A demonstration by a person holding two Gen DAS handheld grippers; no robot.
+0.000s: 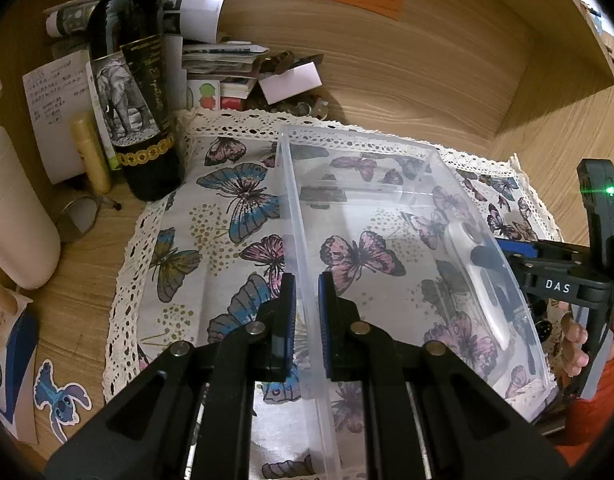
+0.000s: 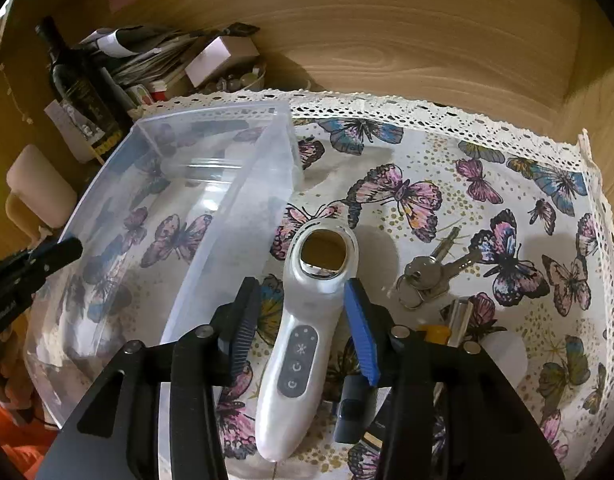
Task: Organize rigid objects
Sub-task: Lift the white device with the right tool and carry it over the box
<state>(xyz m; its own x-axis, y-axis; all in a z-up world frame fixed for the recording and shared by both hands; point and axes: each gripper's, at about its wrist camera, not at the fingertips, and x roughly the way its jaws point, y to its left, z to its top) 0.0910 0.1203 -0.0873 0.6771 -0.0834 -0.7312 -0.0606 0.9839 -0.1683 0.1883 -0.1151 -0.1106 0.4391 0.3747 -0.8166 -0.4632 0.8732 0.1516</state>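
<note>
A clear plastic bin (image 1: 387, 208) stands on the butterfly cloth (image 1: 227, 200); it also shows in the right wrist view (image 2: 179, 208). My left gripper (image 1: 307, 300) is shut on the bin's left wall. A white handheld device (image 2: 303, 320) with a round head and three buttons lies on the cloth just right of the bin; through the bin wall it shows in the left wrist view (image 1: 479, 280). My right gripper (image 2: 303, 312) is open, one finger on each side of the device's neck. A bunch of keys (image 2: 431, 276) lies to the right.
A dark wine bottle (image 1: 135, 92) stands at the back left beside papers (image 1: 203, 40), a gold tube (image 1: 91, 152) and a cream cylinder (image 1: 15, 208). A small dark object (image 2: 355, 412) and a yellow-capped item (image 2: 439, 332) lie under my right gripper. Wooden walls enclose the back.
</note>
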